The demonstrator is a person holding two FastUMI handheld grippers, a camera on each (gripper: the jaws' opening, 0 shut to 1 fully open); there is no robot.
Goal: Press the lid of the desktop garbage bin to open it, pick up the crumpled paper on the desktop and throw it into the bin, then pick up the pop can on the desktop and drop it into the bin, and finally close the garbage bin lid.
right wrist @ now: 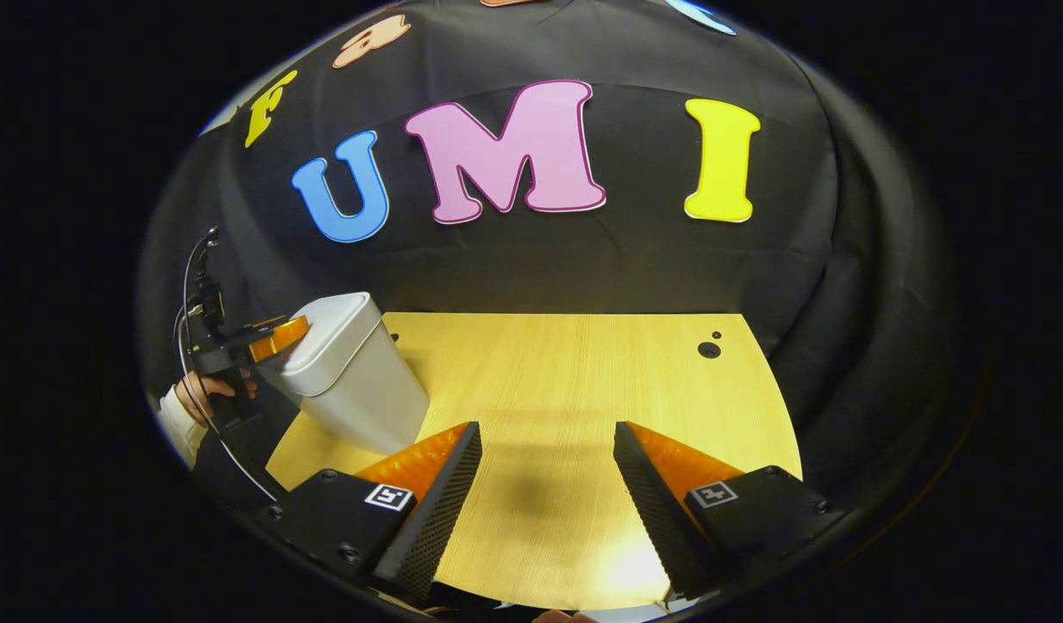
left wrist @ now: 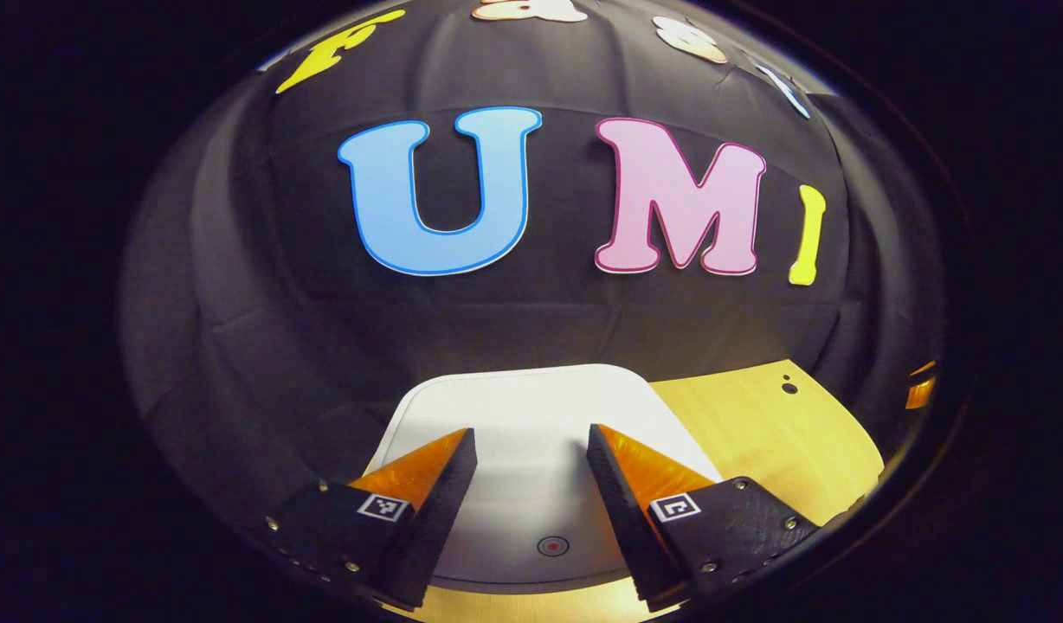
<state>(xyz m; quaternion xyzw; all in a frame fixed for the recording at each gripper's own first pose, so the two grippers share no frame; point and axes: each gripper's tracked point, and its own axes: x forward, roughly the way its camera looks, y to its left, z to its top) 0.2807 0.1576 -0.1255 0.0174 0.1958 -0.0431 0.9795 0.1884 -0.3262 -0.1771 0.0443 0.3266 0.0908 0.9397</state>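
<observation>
The white bin lid (left wrist: 531, 407) lies flat and closed directly below my left gripper (left wrist: 531, 437), which is open and hovers just above it with nothing between its fingers. A small round red-marked button (left wrist: 553, 546) sits on the lid near its front edge. In the right gripper view, the grey-white garbage bin (right wrist: 358, 389) stands at the table's left side, with the left gripper (right wrist: 272, 339) at its top and a hand (right wrist: 204, 389) holding it. My right gripper (right wrist: 547, 430) is open above bare tabletop, holding nothing.
The light wooden table (right wrist: 575, 381) stretches from the bin to the right, with small dark holes (right wrist: 709, 350) near its far right corner. The black cloth wall (right wrist: 531, 268) closes off the back and sides. A cable (right wrist: 190, 285) hangs from the left gripper.
</observation>
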